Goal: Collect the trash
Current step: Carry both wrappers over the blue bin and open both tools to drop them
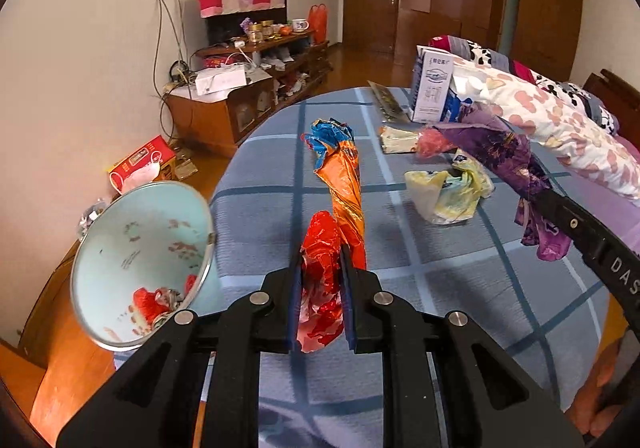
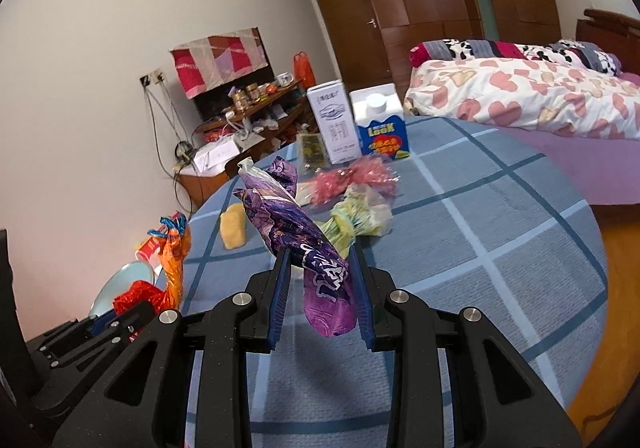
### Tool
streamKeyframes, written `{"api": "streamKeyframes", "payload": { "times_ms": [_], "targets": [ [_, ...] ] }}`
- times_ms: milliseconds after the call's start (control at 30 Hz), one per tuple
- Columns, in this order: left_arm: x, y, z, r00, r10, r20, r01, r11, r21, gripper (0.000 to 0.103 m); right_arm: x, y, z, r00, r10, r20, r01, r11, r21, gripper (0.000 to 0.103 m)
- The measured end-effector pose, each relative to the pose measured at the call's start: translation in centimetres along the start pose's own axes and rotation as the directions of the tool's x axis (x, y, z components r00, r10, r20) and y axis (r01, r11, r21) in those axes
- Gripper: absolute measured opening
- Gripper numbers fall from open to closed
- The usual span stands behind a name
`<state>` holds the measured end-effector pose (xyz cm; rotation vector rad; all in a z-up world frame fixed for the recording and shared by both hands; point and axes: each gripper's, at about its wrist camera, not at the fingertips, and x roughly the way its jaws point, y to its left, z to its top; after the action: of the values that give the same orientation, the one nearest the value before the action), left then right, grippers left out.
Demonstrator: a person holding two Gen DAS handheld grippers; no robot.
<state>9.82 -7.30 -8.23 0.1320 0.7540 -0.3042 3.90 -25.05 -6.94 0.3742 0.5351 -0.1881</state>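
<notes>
A round desk covered in a blue checked cloth fills the middle of a bedroom.

At far left, off the desk's edge, a pale blue bin tilts its open mouth toward the camera; red and silver wrappers lie at its bottom. Just right of it, the left gripper has its jaws pressed tight on a crumpled red and orange foil wrapper, whose long twisted body ends in a blue tip and hangs above the cloth.

Farther right on the desk lie a yellow-white crumpled bag, a pink cellophane wad, and a yellow sponge-like block. Behind them stand a white carton and a blue and white milk carton, side by side near the desk's far edge.

The right gripper pinches a twisted purple wrapper between blue-padded jaws, the wrapper lifted clear of the desk.

At far right, a bed carries a heart-patterned quilt.
</notes>
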Motion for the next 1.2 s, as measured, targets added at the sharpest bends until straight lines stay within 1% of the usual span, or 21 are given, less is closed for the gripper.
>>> {"api": "streamKeyframes", "payload": {
  "times_ms": [200,467,733,1200],
  "targets": [
    [-1.1,1.8,-0.6,0.998,0.055,0.014,-0.055,0.998,-0.006,0.017,0.2,2.3,-0.7,1.000,0.014,-0.022,-0.015,0.999,-0.051,0.030],
    [-2.0,4.3,-1.1,0.997,0.079,0.012,-0.078,0.996,-0.048,0.017,0.6,4.8,-1.2,0.998,0.034,-0.046,-0.038,0.995,-0.089,0.030],
    [-2.7,6.6,-1.4,0.994,0.104,0.021,-0.102,0.991,-0.087,0.017,0.9,7.5,-1.7,0.995,0.068,-0.073,-0.078,0.988,-0.131,0.031],
    [-3.0,10.4,-2.0,0.988,0.152,0.009,-0.149,0.977,-0.152,0.017,1.6,12.0,-2.3,0.987,0.127,-0.102,-0.144,0.970,-0.194,0.031]
  ]
}}
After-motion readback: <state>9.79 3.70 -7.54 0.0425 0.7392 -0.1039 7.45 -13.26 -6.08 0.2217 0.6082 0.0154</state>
